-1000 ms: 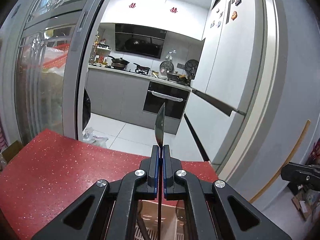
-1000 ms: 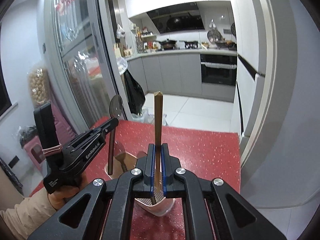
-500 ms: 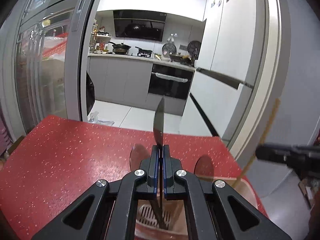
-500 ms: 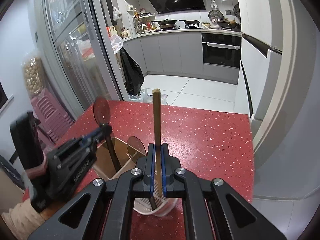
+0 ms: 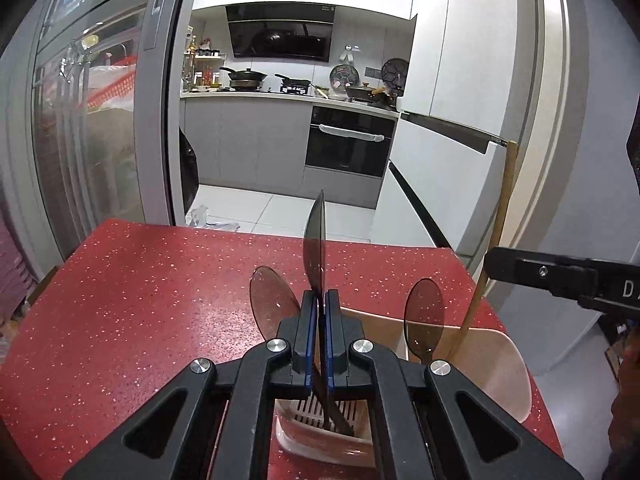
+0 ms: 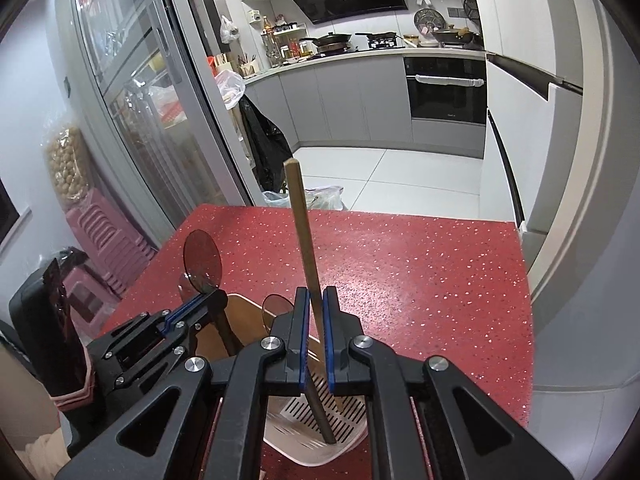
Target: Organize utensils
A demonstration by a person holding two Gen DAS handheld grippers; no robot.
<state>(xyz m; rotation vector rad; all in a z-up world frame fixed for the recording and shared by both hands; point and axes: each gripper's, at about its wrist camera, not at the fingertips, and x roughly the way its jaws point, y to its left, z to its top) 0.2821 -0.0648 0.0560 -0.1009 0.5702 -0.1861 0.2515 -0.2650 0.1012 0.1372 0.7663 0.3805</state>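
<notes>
A pale pink utensil holder [image 5: 480,356] with a slotted bottom stands on the red speckled table; it also shows in the right wrist view [image 6: 340,436]. My left gripper [image 5: 319,300] is shut on a dark translucent spoon [image 5: 315,248], bowl up, its handle down in the holder. Two more dark spoons [image 5: 272,300] [image 5: 424,316] stand in the holder. My right gripper [image 6: 316,300] holds a wooden chopstick [image 6: 302,232] between slightly parted fingers; its lower end rests on the holder's slotted bottom. The chopstick [image 5: 498,216] leans at the right in the left wrist view.
The red table [image 5: 140,300] ends at a far edge with tiled kitchen floor beyond. A glass sliding door [image 5: 100,120] stands at the left and a white fridge [image 5: 460,100] at the right. Pink stools [image 6: 104,236] are stacked beside the table.
Both grippers have come lower over the holder. The spoon handle and the chopstick now reach down into it. The right fingers have parted slightly around the chopstick.
</notes>
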